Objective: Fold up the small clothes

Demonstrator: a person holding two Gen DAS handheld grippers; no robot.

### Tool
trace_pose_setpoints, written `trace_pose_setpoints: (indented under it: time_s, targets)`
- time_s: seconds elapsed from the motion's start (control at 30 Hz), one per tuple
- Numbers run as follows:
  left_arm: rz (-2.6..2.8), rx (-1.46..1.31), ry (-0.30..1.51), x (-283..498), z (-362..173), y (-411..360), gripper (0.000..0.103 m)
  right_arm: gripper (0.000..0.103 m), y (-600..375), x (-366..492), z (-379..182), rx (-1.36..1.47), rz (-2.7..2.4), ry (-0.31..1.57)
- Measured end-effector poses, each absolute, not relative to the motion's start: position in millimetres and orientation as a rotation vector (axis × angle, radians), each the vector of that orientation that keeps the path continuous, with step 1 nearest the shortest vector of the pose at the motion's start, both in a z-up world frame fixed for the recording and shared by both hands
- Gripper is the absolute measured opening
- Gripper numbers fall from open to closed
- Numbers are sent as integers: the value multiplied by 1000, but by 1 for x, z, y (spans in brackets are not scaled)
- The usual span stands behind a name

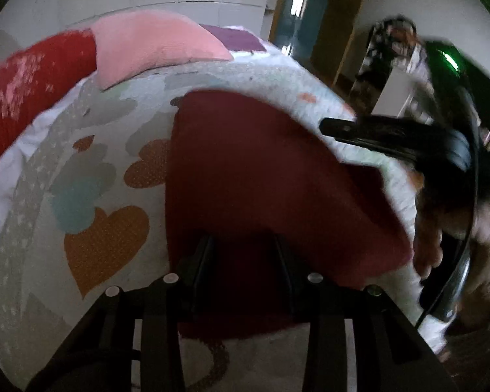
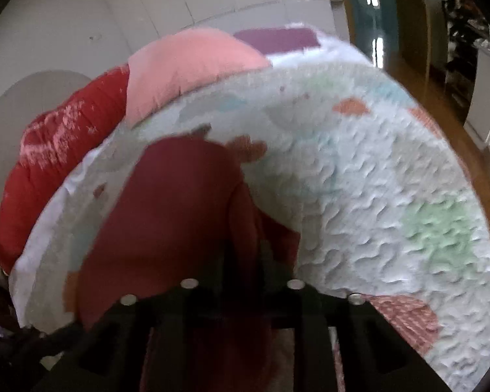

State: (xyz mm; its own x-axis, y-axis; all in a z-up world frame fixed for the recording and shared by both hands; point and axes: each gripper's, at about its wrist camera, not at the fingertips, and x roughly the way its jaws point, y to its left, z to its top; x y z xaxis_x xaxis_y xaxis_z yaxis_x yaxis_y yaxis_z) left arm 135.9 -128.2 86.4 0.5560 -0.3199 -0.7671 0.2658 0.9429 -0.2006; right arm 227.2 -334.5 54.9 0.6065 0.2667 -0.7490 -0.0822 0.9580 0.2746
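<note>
Dark red cloth, a small garment (image 1: 254, 176), lies on a quilted bedspread (image 1: 91, 176) with orange and grey hearts. It sits near the right edge of the bed, and part of it looks lifted. The left gripper (image 1: 245, 261) has its two fingers a little apart with the red cloth between them, but I cannot tell if they really pinch it. The right gripper (image 2: 245, 254) has its fingers close together, and a ridge of the same garment (image 2: 186, 215) runs up between them, so it seems to be pinching that fold. From the left view, the right gripper (image 1: 375, 134) reaches in over the right edge of the bed.

What could go wrong? The cloth is soft and floppy. If one side slips out, the fold will go crooked. If a finger digs too low, it may grab the bedspread (image 2: 375, 179) too and drag it along.

Both pictures are blurry. The near end of the garment is hidden under the grippers. What kind of garment it is, I cannot say. A pink pillow (image 1: 153, 45) and a red pillow (image 1: 26, 88) lie at the far edge.
</note>
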Motion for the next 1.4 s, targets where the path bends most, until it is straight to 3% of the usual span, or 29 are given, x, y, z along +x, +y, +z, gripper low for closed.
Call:
trace_pose_setpoints:
  time_s: [0.1,0.2,0.3,0.37,0.43,0.47,0.57,0.63,0.67,0.73,0.77,0.8,1.03,1.1,1.13,1.17,1.2,1.3,1.4]
  targets:
    - [-329,-69,852,130,107,-117,35,23,-343,201,96,291,248,786]
    - [-314,-86,907,135,93,-114,37,23,-342,172,115,352,352,736]
    - [-297,-68,990,140,57,-120,43,23,-337,151,98,399,398,774]
    - [-304,-17,950,135,54,-126,45,22,-334,144,67,400,369,841]
    - [-324,4,958,134,62,-128,45,9,-340,139,37,450,352,891]
    - [-342,-21,966,135,67,-124,45,8,-346,135,31,489,355,872]
    - [-384,-127,916,137,90,-101,46,8,-349,137,40,479,351,875]
    - [-358,-168,888,143,96,-83,54,10,-353,138,50,493,363,856]
    - [-349,-193,888,149,96,-75,59,16,-358,138,54,512,368,838]
    - [-332,-284,912,165,90,-53,63,50,-365,137,60,535,370,801]
    - [-332,-319,928,173,85,-45,68,82,-368,137,61,530,353,789]
    - [-338,-340,944,184,78,-40,73,99,-369,138,63,513,313,783]
    - [-529,-475,1145,231,12,-61,89,99,-362,203,17,544,329,936]
    - [-547,-529,1157,231,4,-67,88,99,-363,218,1,610,347,956]
    - [-557,-545,1154,230,6,-68,79,97,-362,222,0,616,350,938]
    - [-595,-589,1164,229,9,-69,69,73,-360,223,0,620,366,933]
    - [-588,-599,1153,227,19,-67,64,58,-358,226,-1,658,405,946]
    - [-573,-533,1095,223,51,-65,63,46,-353,226,13,732,453,918]
    - [-498,-451,1050,225,68,-66,64,46,-346,224,36,723,517,856]
